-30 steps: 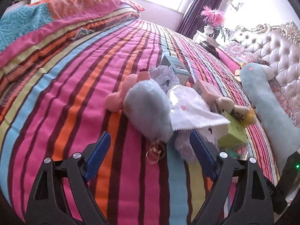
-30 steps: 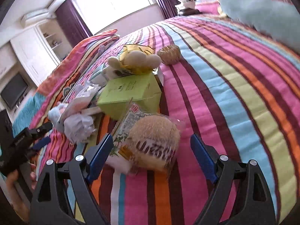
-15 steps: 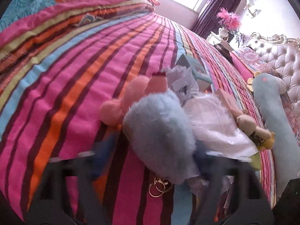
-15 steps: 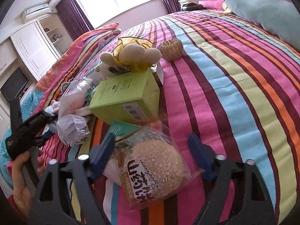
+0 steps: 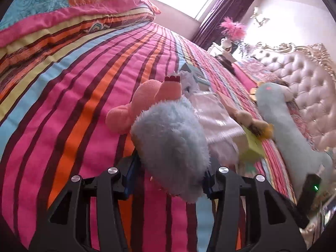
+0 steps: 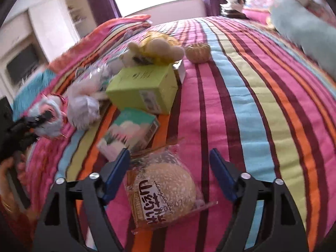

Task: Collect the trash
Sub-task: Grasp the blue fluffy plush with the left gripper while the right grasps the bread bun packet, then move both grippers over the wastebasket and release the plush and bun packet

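Note:
A pile of litter and toys lies on a striped bed. My left gripper point(image 5: 168, 168) has its fingers pressed against both sides of a fluffy light-blue plush keychain point(image 5: 170, 145); it also shows in the right wrist view point(image 6: 47, 117). Behind it lie a pink plush point(image 5: 147, 103), a clear plastic bag point(image 5: 216, 117) and a crumpled tissue point(image 6: 83, 109). My right gripper point(image 6: 170, 163) is open around a wrapped sesame bun point(image 6: 166, 191), with a finger on each side. Beyond the bun lie a mint box point(image 6: 130, 132) and a green box point(image 6: 145, 88).
A cream and yellow plush point(image 6: 155, 48) and a round brown item point(image 6: 198, 52) lie past the green box. A long pale-blue plush point(image 5: 292, 130) lies by the tufted headboard point(image 5: 310, 79). A folded quilt point(image 5: 63, 16) sits at the bed's far left.
My left gripper has moved forward and closed onto the blue plush keychain. My right gripper has moved forward so the wrapped bun now sits between its fingers; the mint box came into view.

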